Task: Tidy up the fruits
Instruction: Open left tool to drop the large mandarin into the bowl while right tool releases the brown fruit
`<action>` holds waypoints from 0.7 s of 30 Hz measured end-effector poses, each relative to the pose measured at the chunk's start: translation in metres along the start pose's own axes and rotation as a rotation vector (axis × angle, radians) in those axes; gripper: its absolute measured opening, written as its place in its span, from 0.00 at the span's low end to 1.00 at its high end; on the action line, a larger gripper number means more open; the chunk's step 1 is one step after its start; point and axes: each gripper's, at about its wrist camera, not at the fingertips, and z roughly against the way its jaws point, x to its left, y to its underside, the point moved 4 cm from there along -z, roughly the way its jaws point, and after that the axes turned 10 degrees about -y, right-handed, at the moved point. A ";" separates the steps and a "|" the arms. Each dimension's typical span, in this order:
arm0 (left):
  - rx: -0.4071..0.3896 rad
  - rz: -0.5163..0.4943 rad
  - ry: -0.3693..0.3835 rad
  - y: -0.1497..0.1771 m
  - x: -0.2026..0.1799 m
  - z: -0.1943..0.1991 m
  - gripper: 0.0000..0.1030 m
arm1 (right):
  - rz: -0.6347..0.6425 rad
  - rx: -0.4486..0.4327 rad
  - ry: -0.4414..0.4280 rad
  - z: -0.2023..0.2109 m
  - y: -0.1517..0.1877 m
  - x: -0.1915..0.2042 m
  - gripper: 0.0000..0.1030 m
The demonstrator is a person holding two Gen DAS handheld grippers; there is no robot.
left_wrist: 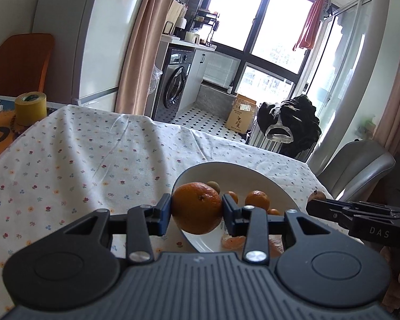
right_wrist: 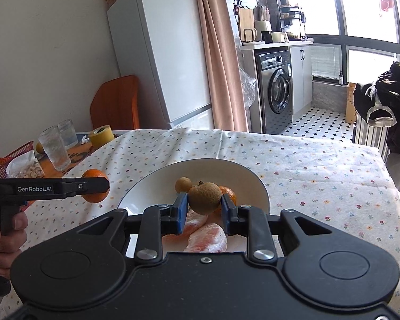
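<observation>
From my seat the tablecloth (right_wrist: pixel 306 165) looks like thin matt cotton, creased and printed with small flowers, while the bowl (right_wrist: pixel 242 173) at its centre is smooth glossy white ceramic. The orange (left_wrist: pixel 197 208) in my left gripper (left_wrist: pixel 196 213) has a pitted, slightly shiny peel, and the brown fruit (right_wrist: pixel 204 198) in my right gripper (right_wrist: pixel 204 208) has a dull, rough, leathery skin; both sit between blue rubbery-looking pads (right_wrist: pixel 182 213) on matt black plastic arms with bright metal rivets. Towards ten o'clock in the right view I see ribbed clear glass tumblers (right_wrist: pixel 54 149) and a roll of smooth yellow tape (right_wrist: pixel 102 135).
</observation>
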 end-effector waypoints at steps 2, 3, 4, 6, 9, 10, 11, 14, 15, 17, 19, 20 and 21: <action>0.011 0.007 -0.002 -0.001 -0.003 -0.006 0.38 | -0.003 0.005 -0.006 -0.002 0.000 -0.002 0.24; 0.013 0.012 0.000 -0.001 -0.003 -0.008 0.38 | -0.004 0.009 -0.008 -0.003 0.000 -0.002 0.24; 0.014 0.015 0.001 -0.002 -0.004 -0.010 0.38 | -0.003 0.012 -0.010 -0.005 0.000 -0.003 0.24; 0.021 0.021 -0.003 -0.002 -0.006 -0.014 0.38 | -0.001 0.019 -0.022 -0.008 0.001 -0.002 0.24; 0.029 0.033 -0.021 -0.002 -0.005 -0.019 0.43 | -0.003 0.032 -0.038 -0.014 0.003 0.000 0.24; 0.027 0.034 -0.035 -0.003 -0.003 -0.018 0.44 | -0.006 0.040 -0.041 -0.017 0.004 0.001 0.24; 0.015 0.038 -0.045 -0.003 -0.001 -0.016 0.45 | -0.004 0.048 -0.043 -0.019 0.005 0.002 0.24; -0.014 0.049 -0.059 -0.001 0.007 -0.008 0.54 | 0.009 0.066 -0.046 -0.023 0.006 0.007 0.24; -0.016 0.051 -0.061 -0.001 0.010 -0.007 0.56 | 0.013 0.068 -0.048 -0.024 0.006 0.009 0.24; -0.015 0.062 -0.072 0.000 0.017 -0.003 0.57 | 0.022 0.071 -0.055 -0.025 0.006 0.014 0.24; -0.016 0.073 -0.083 0.001 0.024 0.000 0.62 | 0.025 0.071 -0.063 -0.026 0.006 0.020 0.24; -0.020 0.078 -0.093 0.002 0.028 0.002 0.64 | 0.027 0.073 -0.067 -0.027 0.006 0.023 0.24; -0.024 0.080 -0.099 0.002 0.030 0.004 0.67 | 0.030 0.075 -0.071 -0.027 0.007 0.026 0.24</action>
